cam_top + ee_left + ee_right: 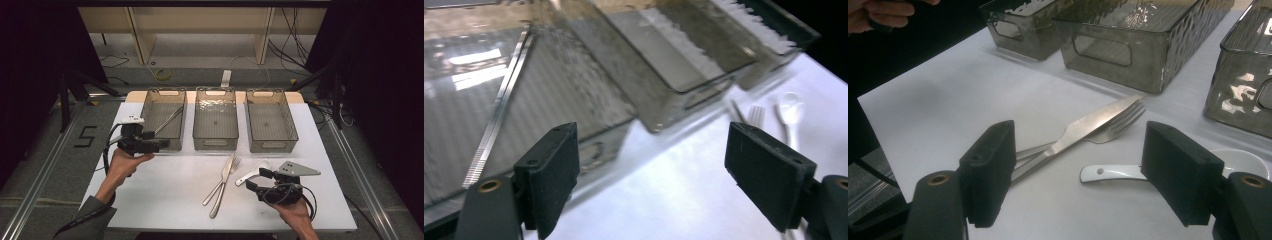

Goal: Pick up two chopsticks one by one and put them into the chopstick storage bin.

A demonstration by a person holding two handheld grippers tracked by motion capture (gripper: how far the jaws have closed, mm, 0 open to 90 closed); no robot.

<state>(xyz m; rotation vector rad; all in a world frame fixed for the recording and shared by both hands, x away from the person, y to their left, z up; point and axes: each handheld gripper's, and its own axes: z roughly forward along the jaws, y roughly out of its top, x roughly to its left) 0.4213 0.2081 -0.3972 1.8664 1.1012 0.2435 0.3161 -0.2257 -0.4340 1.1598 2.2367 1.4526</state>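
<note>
Knife (1088, 127), fork (1118, 125) – polished metal; spoon (1113, 173) beside knife – glossy white ceramic look; bins (216, 120) – smoky clear textured plastic; tabletop (165, 185) matt white.

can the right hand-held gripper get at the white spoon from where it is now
Probably yes. The right hand-held gripper is open, and the white spoon lies flat on the table right ahead of its jaws. The knife and fork lie apart from the spoon.

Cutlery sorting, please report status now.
Left gripper open, empty, by left bin. Right gripper open near spoon. Knife, fork crossed on table. Nothing blocking.
</note>
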